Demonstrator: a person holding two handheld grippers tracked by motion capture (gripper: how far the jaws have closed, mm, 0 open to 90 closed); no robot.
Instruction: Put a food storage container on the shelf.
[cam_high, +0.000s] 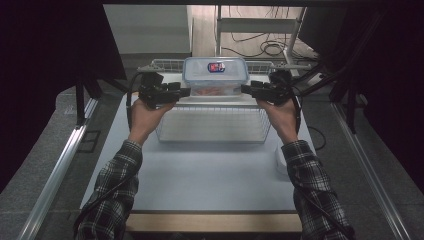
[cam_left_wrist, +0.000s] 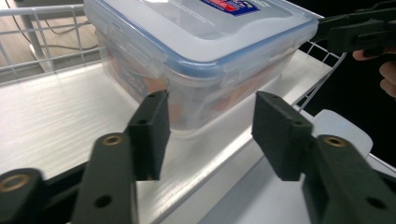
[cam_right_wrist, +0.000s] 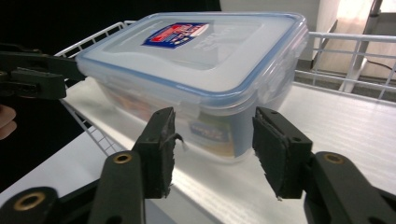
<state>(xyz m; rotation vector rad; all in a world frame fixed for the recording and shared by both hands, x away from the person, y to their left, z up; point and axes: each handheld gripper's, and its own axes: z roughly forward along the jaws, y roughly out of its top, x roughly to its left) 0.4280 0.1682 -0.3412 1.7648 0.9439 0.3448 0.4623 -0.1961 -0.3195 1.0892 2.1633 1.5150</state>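
lidded plastic box (cam_high: 215, 75) sat on a white shelf (cam_high: 215, 100) above a wire basket (cam_high: 214, 125) in the high view, left gripper (cam_high: 184, 92) and right gripper (cam_high: 247, 89) flanking its ends, likely for a two-sided lift. in the left gripper view, jaws gaped short of the box (cam_left_wrist: 201, 51), holding nothing; colourful packets showed inside. in the right gripper view, jaws likewise stood apart, empty, before the box (cam_right_wrist: 196, 70).

A: How are the arms placed?
B: Both forearms reach forward in plaid sleeves, the left gripper (cam_high: 184, 92) and right gripper (cam_high: 246, 89) pointing inward at each other.
A: And the jaws?
B: Both pairs stand apart, pressing on nothing.
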